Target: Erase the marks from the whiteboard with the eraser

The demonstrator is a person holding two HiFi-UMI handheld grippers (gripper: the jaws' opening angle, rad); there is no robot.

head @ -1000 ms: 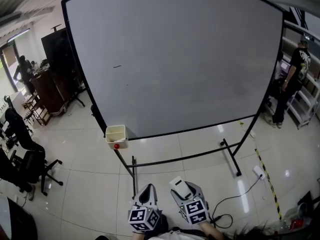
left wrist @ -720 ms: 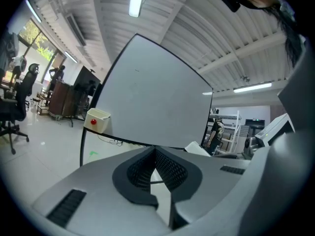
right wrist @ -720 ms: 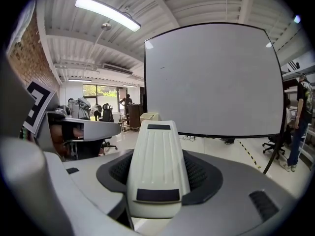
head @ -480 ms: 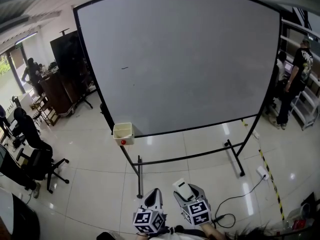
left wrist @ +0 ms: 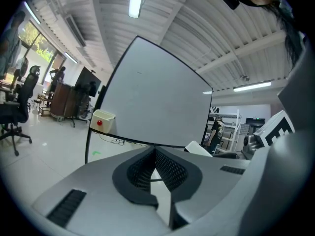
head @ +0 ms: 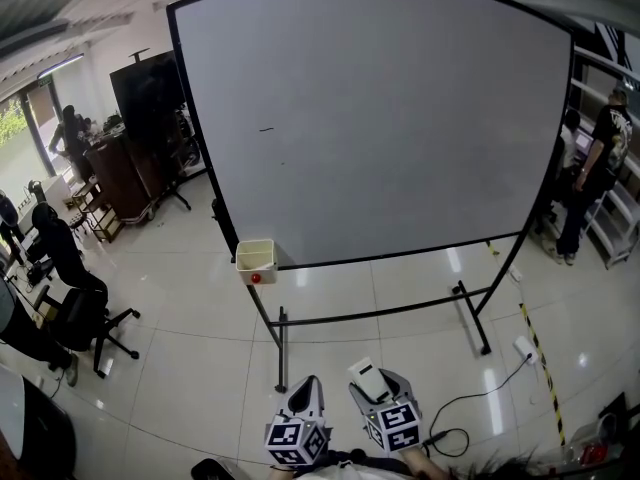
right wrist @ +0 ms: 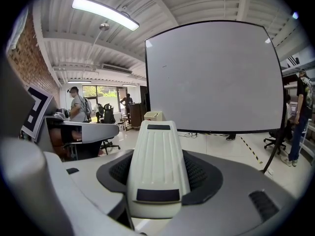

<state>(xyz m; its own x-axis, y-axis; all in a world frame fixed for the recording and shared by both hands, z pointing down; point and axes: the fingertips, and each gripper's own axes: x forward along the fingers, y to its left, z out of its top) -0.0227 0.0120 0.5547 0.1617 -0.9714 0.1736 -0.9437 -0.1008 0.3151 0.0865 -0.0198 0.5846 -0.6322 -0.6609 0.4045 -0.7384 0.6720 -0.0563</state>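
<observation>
Right gripper view has the eraser (right wrist: 157, 146) front and centre: a cream plastic block with a ribbed back and a dark strip near its closer end. It lies lengthwise between the jaws of the right gripper (right wrist: 158, 170), which are closed on its two long sides, and its far end points toward the whiteboard (right wrist: 216, 77).

In the head view the eraser sits at the bottom edge, close to the person's body and well apart from the board. Just beside it on the left is the left gripper (head: 306, 392). In the left gripper view its ribbed jaws are pressed together at the tips and hold nothing.

The whiteboard is black-framed and stands upright on a black stand (head: 281, 348) on the tiled floor (head: 180, 368). One short dark mark (head: 266, 129) shows on the upper left part of its surface. A small cream box (head: 256, 255) with a red dot on its front hangs at the board's lower left corner.

Beyond the board's left edge stands a dark screen (head: 148, 93) on its own stand, with black chairs (head: 78, 303) nearer the left side of the room. A person (head: 598, 163) in dark clothes stands at the right, next to some shelves (head: 615, 208). A black cable (head: 470, 396) curls across the floor near the right gripper.
</observation>
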